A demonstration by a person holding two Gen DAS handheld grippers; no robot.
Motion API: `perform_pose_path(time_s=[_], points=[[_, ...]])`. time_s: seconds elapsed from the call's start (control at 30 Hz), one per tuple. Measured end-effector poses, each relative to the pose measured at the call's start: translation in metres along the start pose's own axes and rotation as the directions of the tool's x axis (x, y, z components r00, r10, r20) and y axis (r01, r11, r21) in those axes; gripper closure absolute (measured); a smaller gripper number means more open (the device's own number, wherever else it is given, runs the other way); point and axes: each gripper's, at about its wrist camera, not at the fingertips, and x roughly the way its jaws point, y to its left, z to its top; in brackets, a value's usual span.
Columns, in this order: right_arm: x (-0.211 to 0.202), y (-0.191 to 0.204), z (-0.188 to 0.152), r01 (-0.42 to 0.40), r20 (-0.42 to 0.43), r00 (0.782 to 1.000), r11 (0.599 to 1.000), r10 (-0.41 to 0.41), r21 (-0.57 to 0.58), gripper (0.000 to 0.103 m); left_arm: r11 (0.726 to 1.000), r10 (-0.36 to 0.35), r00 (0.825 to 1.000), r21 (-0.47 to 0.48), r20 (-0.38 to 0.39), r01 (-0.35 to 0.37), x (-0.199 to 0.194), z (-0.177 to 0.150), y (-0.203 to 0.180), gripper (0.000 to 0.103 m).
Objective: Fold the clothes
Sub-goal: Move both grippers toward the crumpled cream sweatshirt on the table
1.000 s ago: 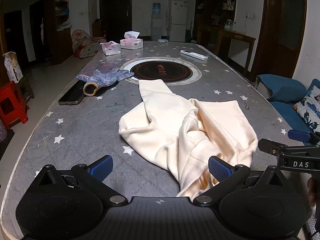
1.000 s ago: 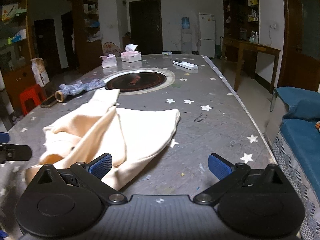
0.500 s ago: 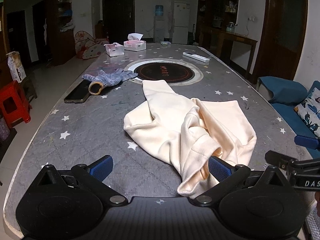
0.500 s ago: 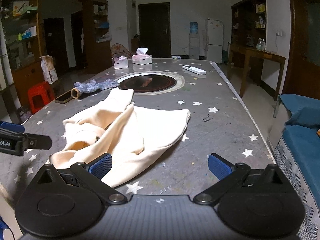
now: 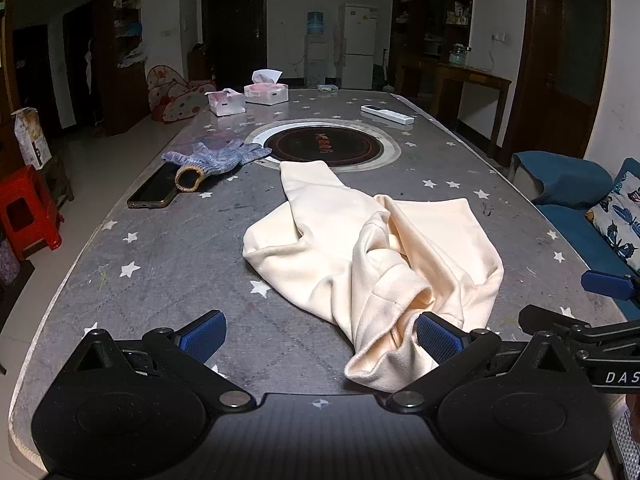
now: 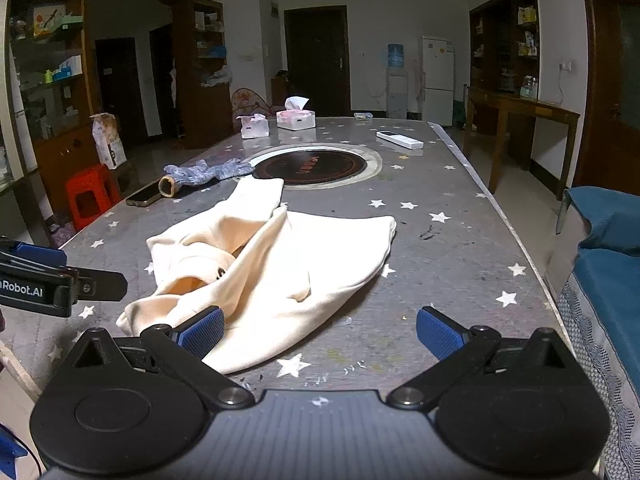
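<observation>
both grippers' fingers (image 5: 203, 332) spread, cream garment (image 5: 372, 252) just beyond.

Left wrist view: low at the near end of the table (image 5: 168, 264), facing down its length toward the round inset hob (image 5: 326, 145); cream garment (image 5: 372, 256) sits close, right of centre. Right wrist view: same end, same facing, further right; garment (image 6: 272, 264) close, left of centre. Both views share the hob (image 6: 310, 166), the garment and the far room.
</observation>
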Motion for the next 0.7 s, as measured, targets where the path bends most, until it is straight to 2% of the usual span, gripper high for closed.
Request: perform_pose_path(time_s=[0.7], points=[[0.018, -0.008, 0.009, -0.045, -0.030, 0.999, 0.999, 0.045, 0.002, 0.000, 0.999, -0.008, 1.000, 0.036, -0.022, 0.009, 0.024, 0.012, -0.002, 0.000]])
